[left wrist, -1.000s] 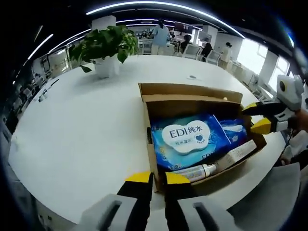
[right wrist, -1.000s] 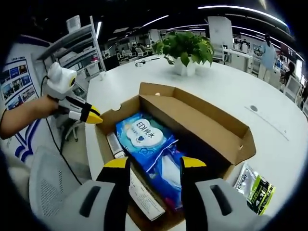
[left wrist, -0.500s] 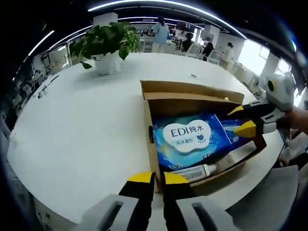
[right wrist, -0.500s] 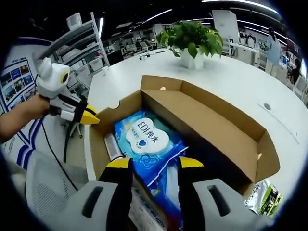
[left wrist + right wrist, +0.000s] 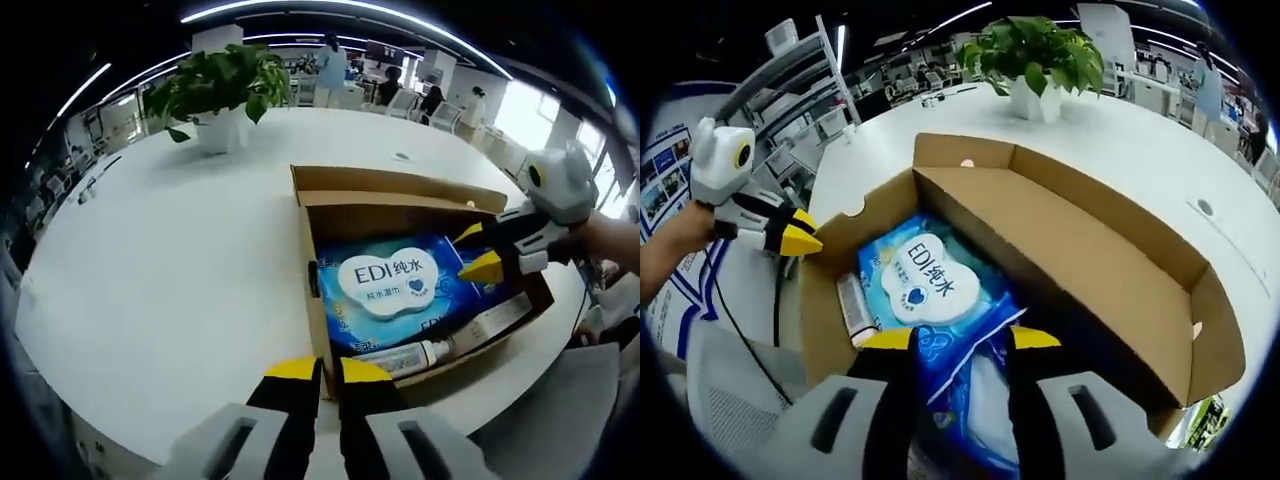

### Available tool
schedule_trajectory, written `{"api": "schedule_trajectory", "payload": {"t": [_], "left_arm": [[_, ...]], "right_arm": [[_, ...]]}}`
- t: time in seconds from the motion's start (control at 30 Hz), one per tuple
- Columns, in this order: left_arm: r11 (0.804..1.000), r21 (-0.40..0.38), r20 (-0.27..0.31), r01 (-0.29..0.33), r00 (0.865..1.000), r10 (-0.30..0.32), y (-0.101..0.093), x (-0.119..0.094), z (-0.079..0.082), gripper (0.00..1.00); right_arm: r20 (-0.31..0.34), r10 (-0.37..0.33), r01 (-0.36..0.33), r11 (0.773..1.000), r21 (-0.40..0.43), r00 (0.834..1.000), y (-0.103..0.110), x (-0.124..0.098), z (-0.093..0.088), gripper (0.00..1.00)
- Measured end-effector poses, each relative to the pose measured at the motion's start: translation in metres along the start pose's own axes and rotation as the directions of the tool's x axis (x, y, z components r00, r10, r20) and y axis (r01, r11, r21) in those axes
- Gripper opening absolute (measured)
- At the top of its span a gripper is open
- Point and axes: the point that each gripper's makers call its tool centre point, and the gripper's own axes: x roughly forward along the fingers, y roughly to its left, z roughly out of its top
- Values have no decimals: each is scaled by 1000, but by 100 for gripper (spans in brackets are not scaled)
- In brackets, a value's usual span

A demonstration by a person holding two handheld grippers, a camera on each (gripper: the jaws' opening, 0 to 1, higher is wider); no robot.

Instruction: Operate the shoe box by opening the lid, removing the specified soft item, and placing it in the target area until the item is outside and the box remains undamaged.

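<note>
The open cardboard shoe box (image 5: 400, 190) lies on a white table, its lid (image 5: 1070, 255) folded back. Inside lies a blue wet-wipes pack (image 5: 390, 285) labelled EDI (image 5: 925, 280), with a second blue soft pack (image 5: 975, 400) beside it. My right gripper (image 5: 962, 340) is open, its jaws down inside the box on either side of the blue packs' edge. From the left gripper view it (image 5: 475, 250) hovers over the packs' right end. My left gripper (image 5: 328, 369) is closed on the box's near wall at a corner, and its tip (image 5: 800, 238) meets that wall.
A small bottle (image 5: 405, 357) and a long white carton (image 5: 490, 320) lie along the box's side. A potted plant (image 5: 215, 90) stands further back on the table. A green packet (image 5: 1200, 420) lies outside the box. Chairs and people are far behind.
My right gripper has dropped lower into the box, closer to the blue packs. The left gripper and the box have stayed put.
</note>
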Motion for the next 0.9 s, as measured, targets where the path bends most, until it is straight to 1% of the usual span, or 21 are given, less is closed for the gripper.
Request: {"api": "schedule_trajectory", "payload": {"t": [0.17,0.27,0.4,0.43,0.5,0.53,0.57,0.6,0.7,0.83,0.9], "left_arm": [[1000,1,2,0,1000,0,0,1,0,5],[1000,1,2,1,1000,-1,1,1,0,5],[1000,-7,4,5,1000,-5,1,2,1,5],[1000,-11,5,7,1000,-6,1,2,1,5],[1000,-14,6,7,1000,-7,2,2,1,5],[1000,-15,7,8,1000,-7,2,2,1,5],[1000,-15,7,8,1000,-8,2,2,1,5],[1000,-15,6,7,1000,-7,2,3,1,5],[1000,-7,1,6,1000,-6,1,3,0,5],[1000,1,-4,3,1000,-3,0,3,0,6],[1000,3,-5,2,1000,-2,0,3,0,6]], "right_arm": [[0,2,-2,1000,-5,1000,-1,5,6,27],[-13,3,-3,1000,2,1000,-2,11,4,27],[-32,-8,7,1000,-5,999,-3,16,1,24],[-36,-20,19,1000,-21,999,-5,16,1,21],[-44,-79,73,989,-128,996,-16,14,1,12],[-42,-80,73,987,-143,996,-16,14,1,10],[-41,-53,49,993,-104,998,-10,14,1,9],[-36,-52,48,994,-99,998,-9,13,2,9],[-33,-53,49,991,-124,998,-9,11,2,5],[-17,-56,53,992,-116,998,-5,7,6,2],[-11,-55,54,994,-97,998,-3,4,8,2]]}}
